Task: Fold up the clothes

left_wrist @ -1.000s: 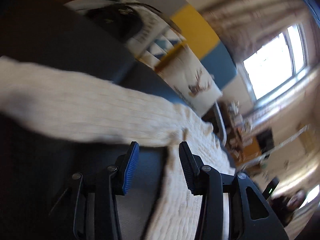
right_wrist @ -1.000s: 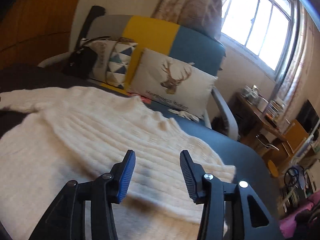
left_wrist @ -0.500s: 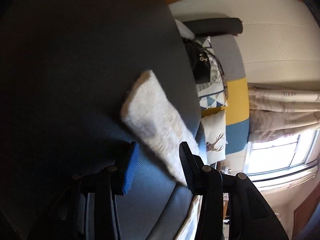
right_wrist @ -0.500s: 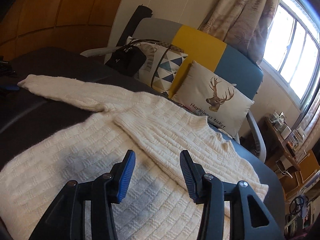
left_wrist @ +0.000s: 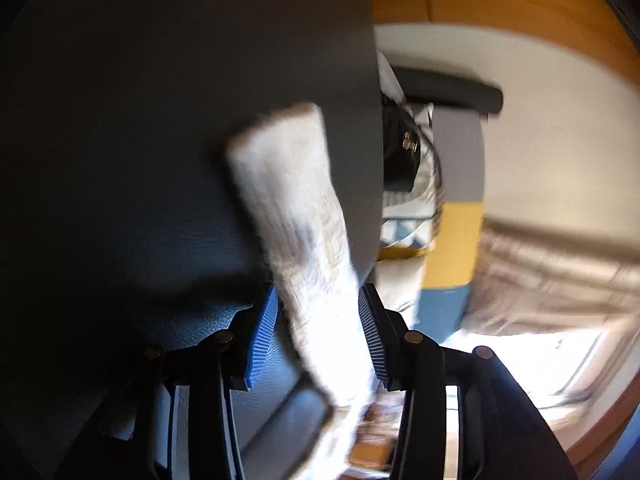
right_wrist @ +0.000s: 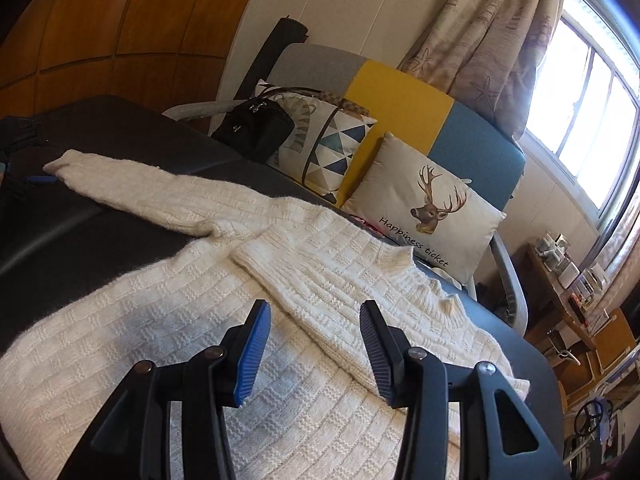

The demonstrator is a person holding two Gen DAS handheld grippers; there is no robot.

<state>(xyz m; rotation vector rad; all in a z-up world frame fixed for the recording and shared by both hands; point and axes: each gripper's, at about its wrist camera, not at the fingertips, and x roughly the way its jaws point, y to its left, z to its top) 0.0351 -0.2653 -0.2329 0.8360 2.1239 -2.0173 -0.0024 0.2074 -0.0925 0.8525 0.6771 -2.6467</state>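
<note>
A cream knitted sweater (right_wrist: 160, 320) lies spread on the dark table (right_wrist: 60, 240). One sleeve is folded across its body (right_wrist: 320, 280). The other sleeve (right_wrist: 140, 192) stretches out to the left. My right gripper (right_wrist: 316, 340) hovers open above the sweater's body, with nothing between its fingers. In the left wrist view the outstretched sleeve (left_wrist: 296, 208) lies on the dark table (left_wrist: 120, 120) and runs back between the fingers of my left gripper (left_wrist: 316, 328). Its jaws stand apart and a gap shows beside the blue pad. The picture is blurred.
Behind the table stands a grey, yellow and blue sofa (right_wrist: 400, 92) with a deer cushion (right_wrist: 424, 208), a triangle-pattern cushion (right_wrist: 332, 148) and a black bag (right_wrist: 252, 128). A curtained window (right_wrist: 592, 100) and a cluttered side table (right_wrist: 568, 280) are at right.
The left gripper has rolled and dropped toward the outstretched sleeve, which now lies between its fingers. The right gripper has shifted sideways over the sweater, then held still. Neither jaw width has changed.
</note>
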